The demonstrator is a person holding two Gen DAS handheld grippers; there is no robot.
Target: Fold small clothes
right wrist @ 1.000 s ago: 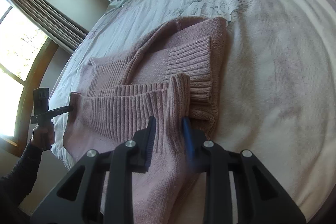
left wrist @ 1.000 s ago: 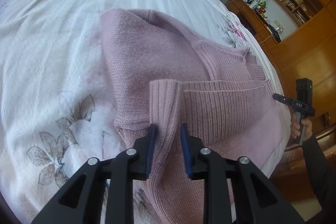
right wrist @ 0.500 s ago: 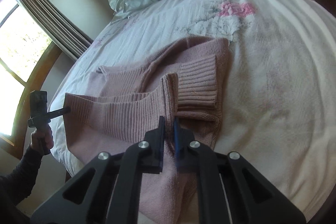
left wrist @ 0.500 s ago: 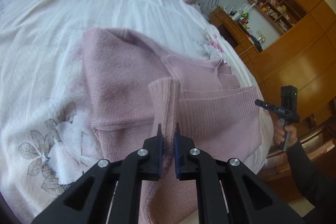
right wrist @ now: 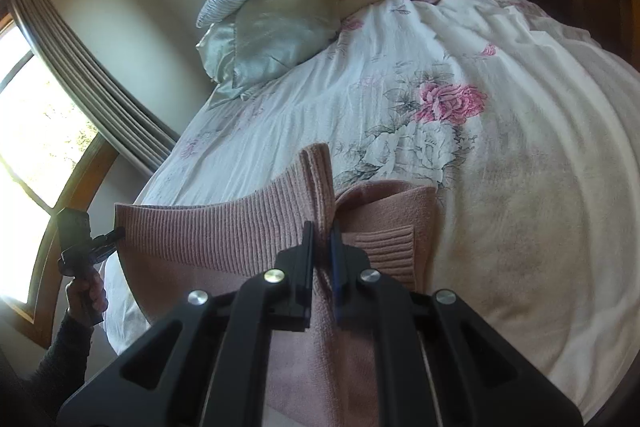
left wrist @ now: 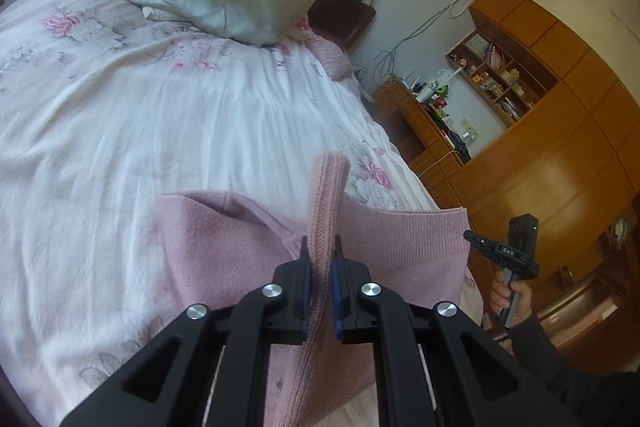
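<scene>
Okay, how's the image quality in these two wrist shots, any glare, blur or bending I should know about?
Left wrist view: even daylight, strong fisheye bending of the wardrobe, dark corner vignette, the sweater edge nearest the left gripper slightly soft. Right wrist view: windows blown out white, the hand beside them dim, the bedspread sharp, the right gripper in shade.

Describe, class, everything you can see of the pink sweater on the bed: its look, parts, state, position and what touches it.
The pink sweater is a soft knit with a ribbed hem band and a ribbed cuff folded onto its body. It lies partly folded on the floral bedspread near the bed's edge. Its hem is lifted: the left gripper and right gripper are each shut on a corner, so pinched folds of rib stand upright between their fingers while the hem stretches between them.
</scene>
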